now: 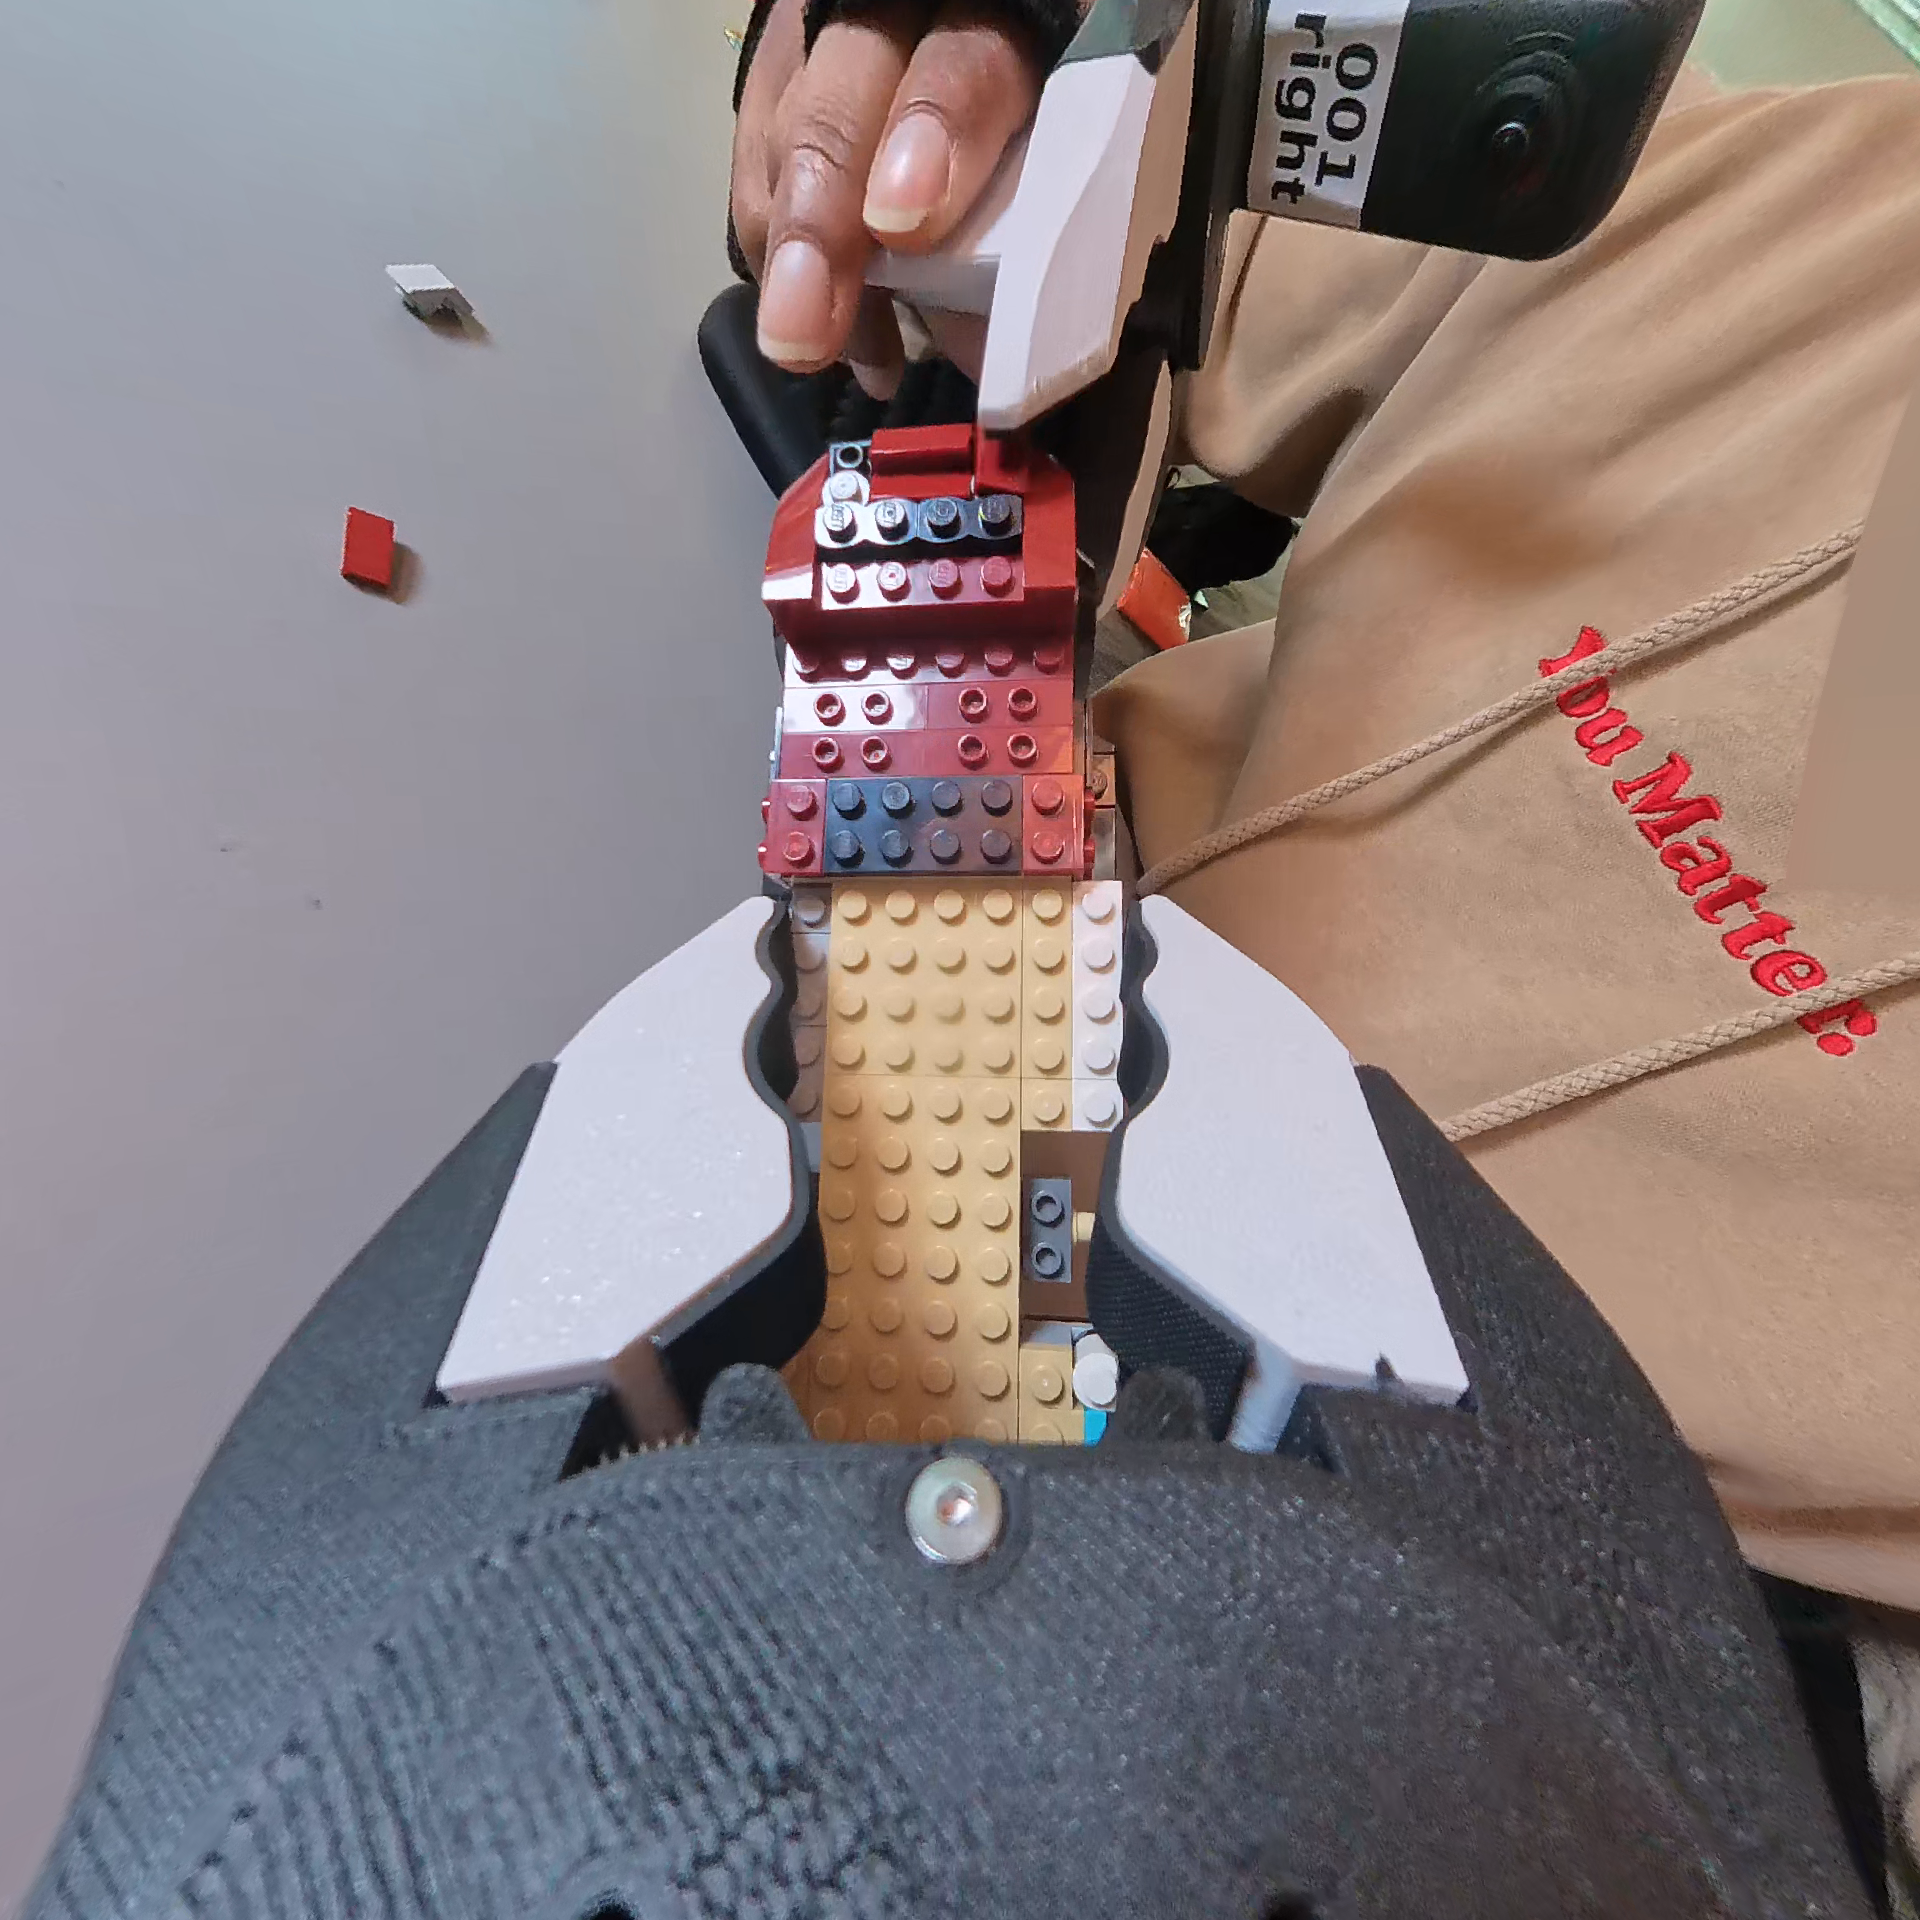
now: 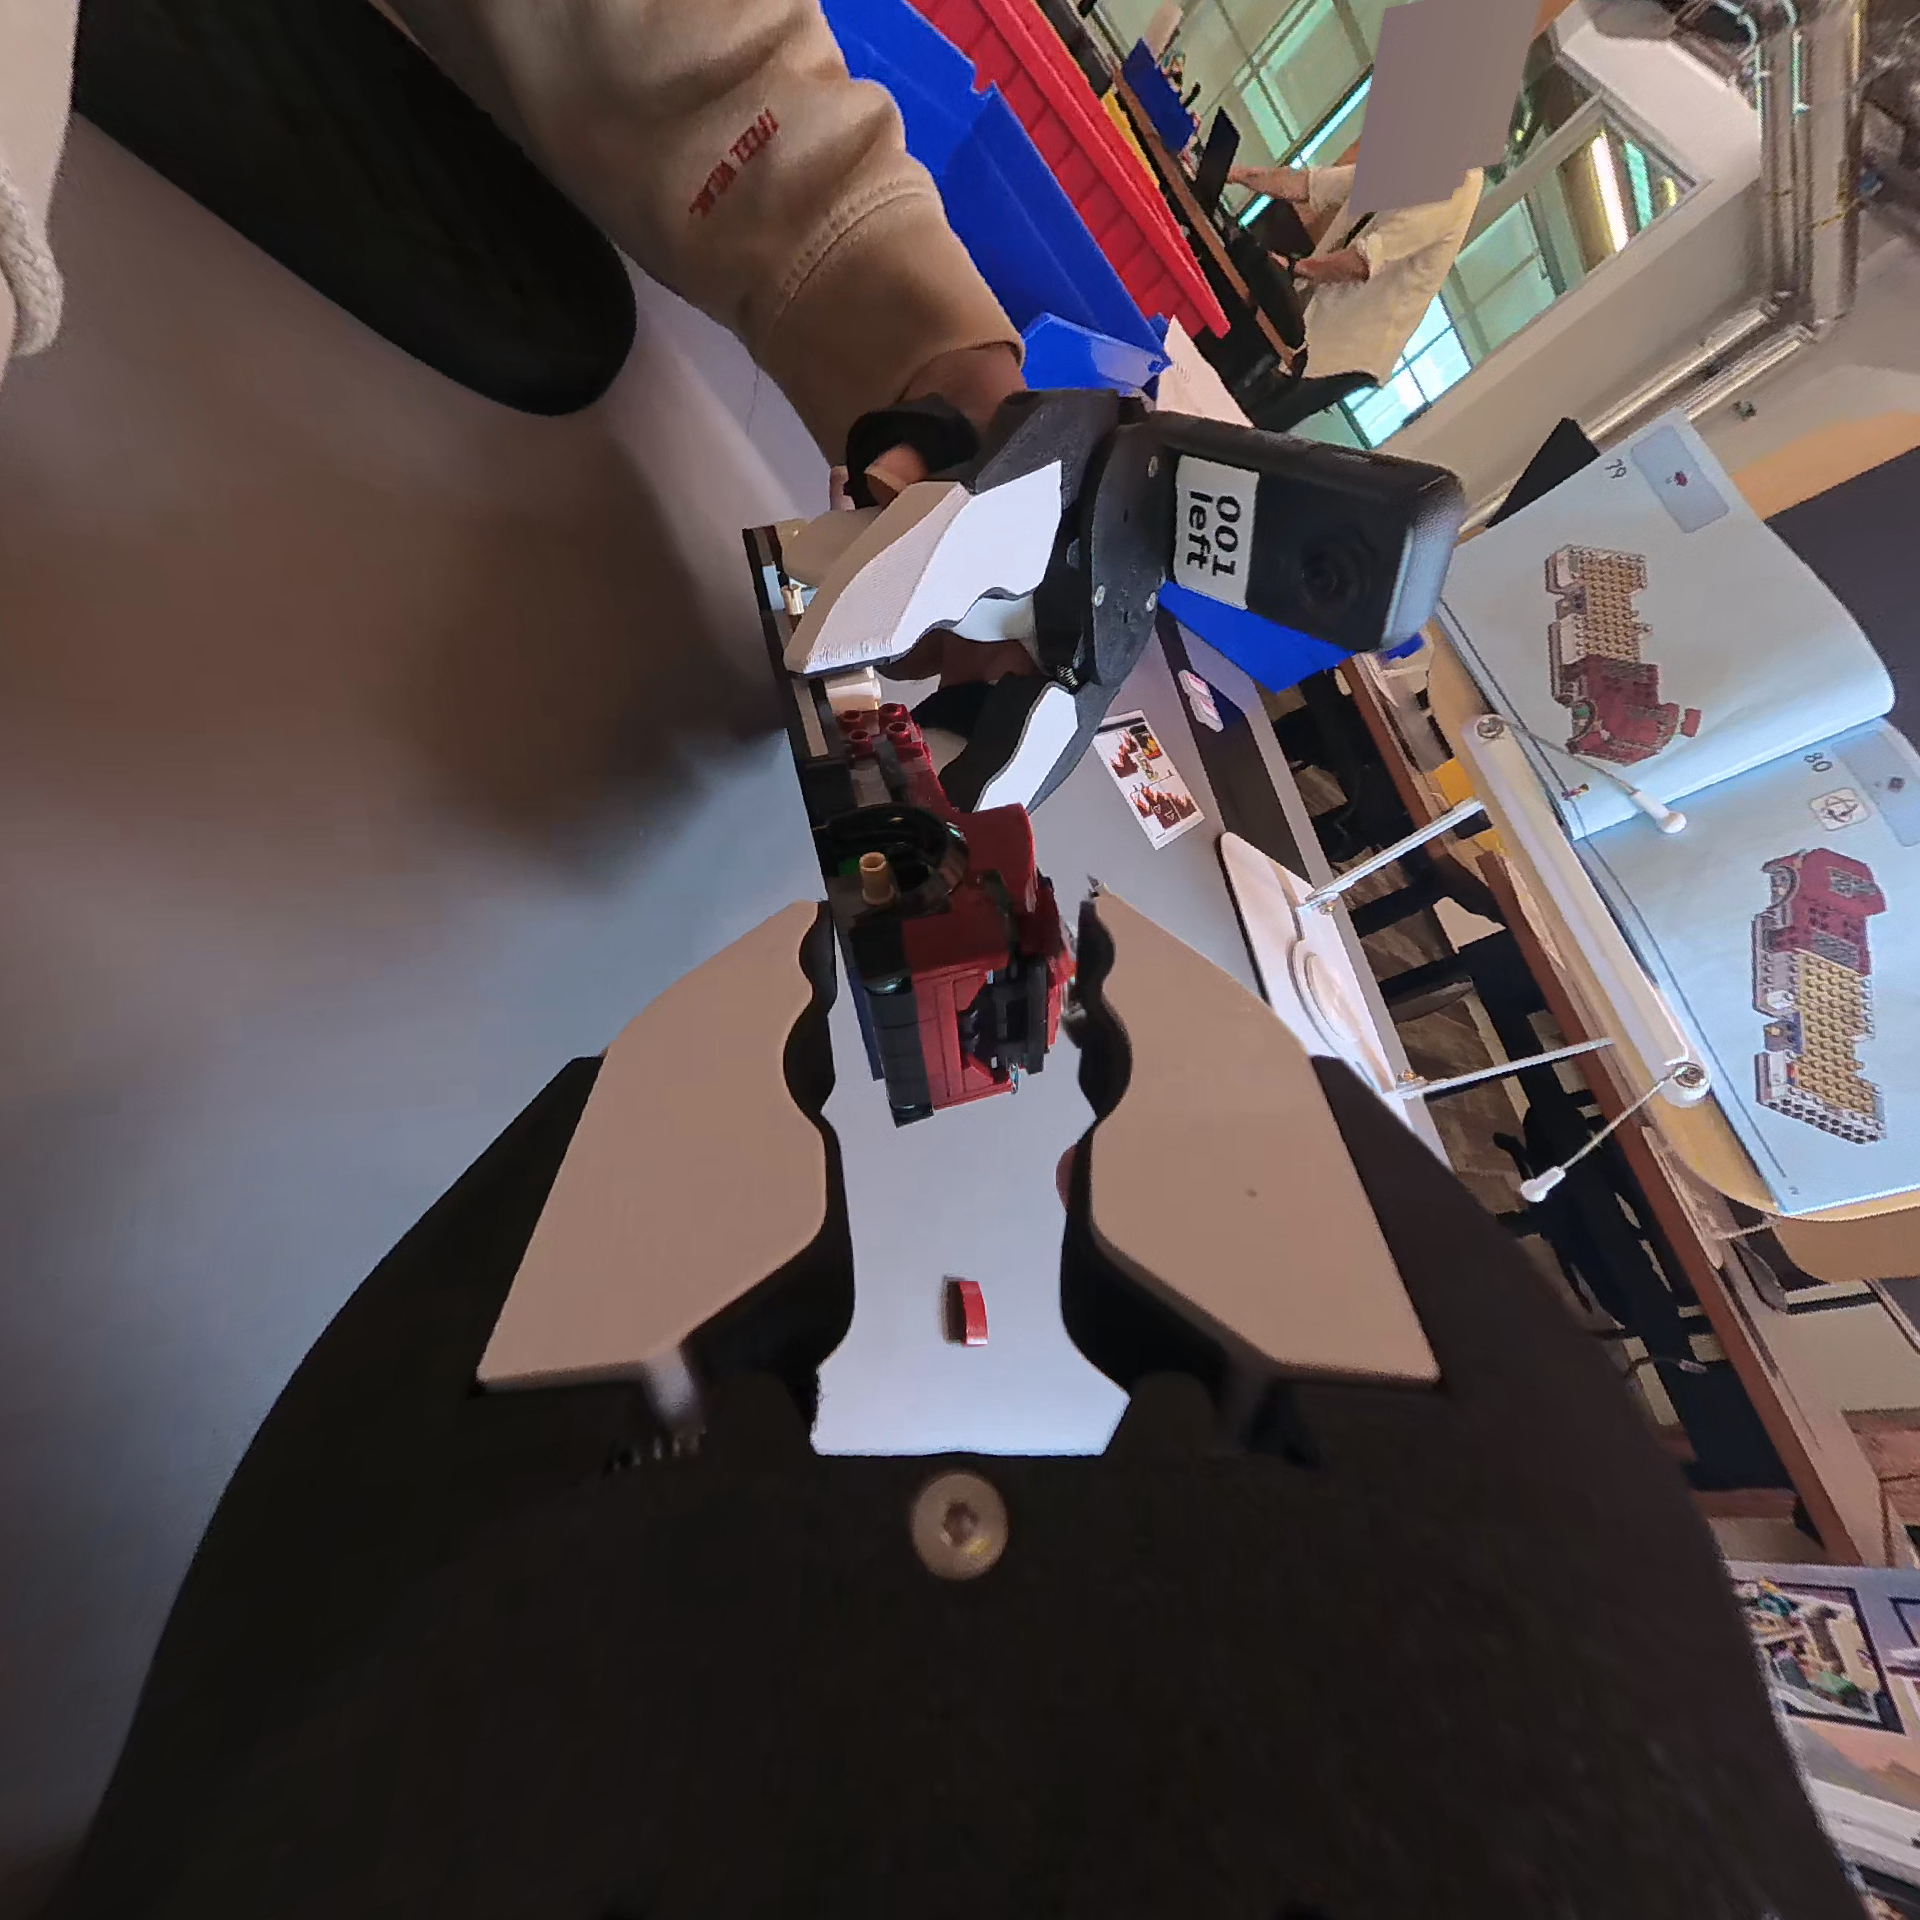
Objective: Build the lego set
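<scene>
A long brick model lies between both grippers above the grey table (image 1: 312, 1039). In the left wrist view my left gripper (image 1: 956, 914) is shut on its tan studded plate (image 1: 935, 1039), both pads pressed on the plate's side edges. The dark red end (image 1: 925, 623) points away. There my right gripper's upper finger (image 1: 1049, 260) rests on a small dark red tile (image 1: 925, 457), and its other finger passes beneath. In the right wrist view my right gripper (image 2: 951, 914) clamps that dark red end (image 2: 956, 1018). The left gripper (image 2: 894, 727) shows farther back on the model.
A loose dark red tile (image 1: 369, 542) and a small grey piece (image 1: 431, 291) lie on the table. An open instruction booklet (image 2: 1714, 831) stands on a holder at the right. Blue and red bins (image 2: 1039, 208), a sticker sheet (image 2: 1148, 779) and a white dish (image 2: 1309, 966) lie beyond. A person's tan hoodie (image 1: 1507, 727) is close. The tips of one gripper are about 6 cm away from the tips of the other. From either gripper's tips it is about 12 cm to the loose dark red tile (image 1: 369, 542). My right wrist view (image 2: 968, 1310) looks at it from another angle.
</scene>
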### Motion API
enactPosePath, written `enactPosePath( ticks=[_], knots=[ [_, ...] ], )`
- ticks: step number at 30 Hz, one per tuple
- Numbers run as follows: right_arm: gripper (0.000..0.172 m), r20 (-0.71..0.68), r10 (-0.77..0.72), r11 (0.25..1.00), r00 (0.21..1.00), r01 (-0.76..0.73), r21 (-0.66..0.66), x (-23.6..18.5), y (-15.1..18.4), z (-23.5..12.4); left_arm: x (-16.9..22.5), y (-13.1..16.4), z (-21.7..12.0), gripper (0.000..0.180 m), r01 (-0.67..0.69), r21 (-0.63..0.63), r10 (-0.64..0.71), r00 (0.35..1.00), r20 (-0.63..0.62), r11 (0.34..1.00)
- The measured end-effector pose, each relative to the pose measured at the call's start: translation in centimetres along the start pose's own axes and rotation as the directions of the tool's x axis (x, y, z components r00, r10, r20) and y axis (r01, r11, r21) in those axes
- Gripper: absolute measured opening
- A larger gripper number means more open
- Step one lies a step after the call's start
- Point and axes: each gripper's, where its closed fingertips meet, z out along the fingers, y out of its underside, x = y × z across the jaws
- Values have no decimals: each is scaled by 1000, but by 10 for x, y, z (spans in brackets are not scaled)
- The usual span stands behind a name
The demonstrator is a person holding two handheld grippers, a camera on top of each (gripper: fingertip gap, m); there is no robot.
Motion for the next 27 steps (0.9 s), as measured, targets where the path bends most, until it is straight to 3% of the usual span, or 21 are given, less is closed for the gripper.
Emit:
enactPosePath(
  ticks=[13, 27],
  knots=[
    [40, -27, 46, 999, 999, -46, 18, 3, -2, -4, 1, -2, -1, 60, -16, 21, 16, 1000, 5, 1000],
    [39, -29, 119, 993, 993, -118, 21, -5, 4, -3, 0, 6, 3, 60, -42, -54, 47, 994, 96, 998]
  ],
)
